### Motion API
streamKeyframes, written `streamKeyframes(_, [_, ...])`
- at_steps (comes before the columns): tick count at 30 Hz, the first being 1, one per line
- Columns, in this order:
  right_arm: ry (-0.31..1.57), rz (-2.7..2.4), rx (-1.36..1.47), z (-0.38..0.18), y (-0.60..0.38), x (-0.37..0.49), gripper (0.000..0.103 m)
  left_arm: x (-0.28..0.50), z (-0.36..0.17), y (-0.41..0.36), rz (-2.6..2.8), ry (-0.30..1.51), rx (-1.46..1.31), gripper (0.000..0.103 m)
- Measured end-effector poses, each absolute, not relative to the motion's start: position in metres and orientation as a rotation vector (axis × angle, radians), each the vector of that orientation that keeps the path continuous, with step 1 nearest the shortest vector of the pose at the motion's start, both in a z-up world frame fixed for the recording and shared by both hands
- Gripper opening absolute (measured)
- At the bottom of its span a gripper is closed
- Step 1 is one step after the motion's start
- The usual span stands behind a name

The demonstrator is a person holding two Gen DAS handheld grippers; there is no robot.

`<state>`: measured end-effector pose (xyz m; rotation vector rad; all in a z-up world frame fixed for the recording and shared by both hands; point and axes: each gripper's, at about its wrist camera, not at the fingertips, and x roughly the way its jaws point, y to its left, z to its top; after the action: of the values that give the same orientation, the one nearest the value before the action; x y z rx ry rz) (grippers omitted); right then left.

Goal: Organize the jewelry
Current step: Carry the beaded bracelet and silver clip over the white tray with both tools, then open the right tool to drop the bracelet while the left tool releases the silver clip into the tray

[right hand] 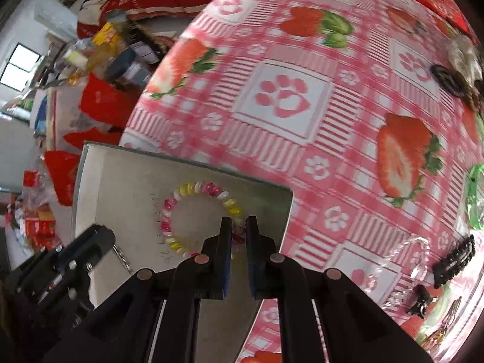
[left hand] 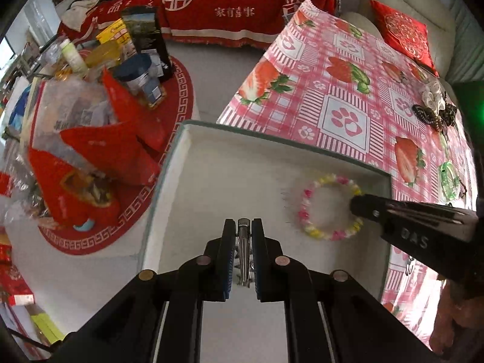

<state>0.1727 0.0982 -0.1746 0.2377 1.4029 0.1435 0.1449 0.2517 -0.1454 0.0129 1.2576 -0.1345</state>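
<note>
Left wrist view: the left gripper [left hand: 243, 227] is clamped on a slim silver clip [left hand: 243, 251] standing upright between its pads, its lower end cut off behind the fingers. It hangs over the white tray [left hand: 211, 163]. Inside the tray, right of the clip, the pink, yellow and white bead bracelet [left hand: 331, 207] is blurred; the right gripper [left hand: 355, 204] covers part of its ring.

Right wrist view: the right gripper [right hand: 239, 227] is pinched on the bracelet's [right hand: 199, 189] near side, hiding those beads. The bracelet hangs over the tray [right hand: 121, 175]; whether it touches the floor is unclear. Faint writing beside it is unreadable.
</note>
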Motion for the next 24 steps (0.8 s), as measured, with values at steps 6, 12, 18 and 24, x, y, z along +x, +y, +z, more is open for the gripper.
streamKeyframes(6, [1.393,0.063,0.258,-0.176,0.064,0.158,0.009,0.152,-0.160,0.235,-0.182,1.270,0.050,0.016])
streamKeyframes(12, [1.392,0.075,0.255,-0.171,0.056,0.151,0.010,0.150,-0.164,0.214,-0.212,1.260,0.128,0.016])
streamKeyframes(18, [1.403,0.111,0.283,-0.176,0.059,0.154,0.024,0.145,-0.159,0.212,-0.203,1.263,0.144,0.016])
streamKeyframes(24, [1.360,0.147,0.345,-0.161,0.059,0.152,0.052,0.137,-0.142,0.214,-0.232,1.226,0.114,0.016])
